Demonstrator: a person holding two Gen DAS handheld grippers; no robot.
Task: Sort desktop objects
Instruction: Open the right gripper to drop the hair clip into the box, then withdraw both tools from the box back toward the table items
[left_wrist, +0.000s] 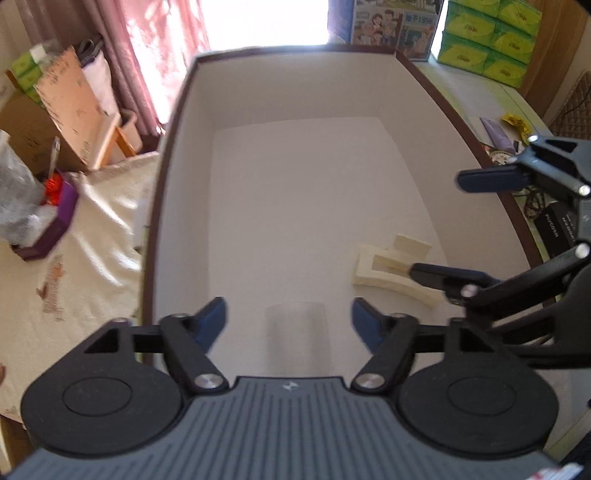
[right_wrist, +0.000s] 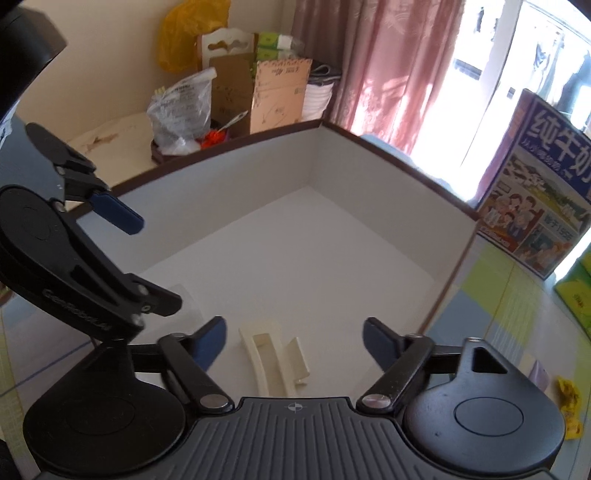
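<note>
Hovering inside a white box (left_wrist: 295, 177), both tongs, left (left_wrist: 289, 319) and right (right_wrist: 294, 338), gape empty; the cream hair claw (right_wrist: 271, 360) and a clear cup (left_wrist: 295, 332) lie beneath. Careless lifting might snag either.

a white-lined box (left_wrist: 295, 184) with a dark brown rim holds a cream hair clip (right_wrist: 275, 360); green tissue packs (left_wrist: 491, 37) behind.

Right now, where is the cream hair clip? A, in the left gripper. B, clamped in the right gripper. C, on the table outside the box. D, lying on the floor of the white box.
D: the cream hair clip lies loose on the floor of the white box, between the open fingers of the right gripper, touching neither.
</note>
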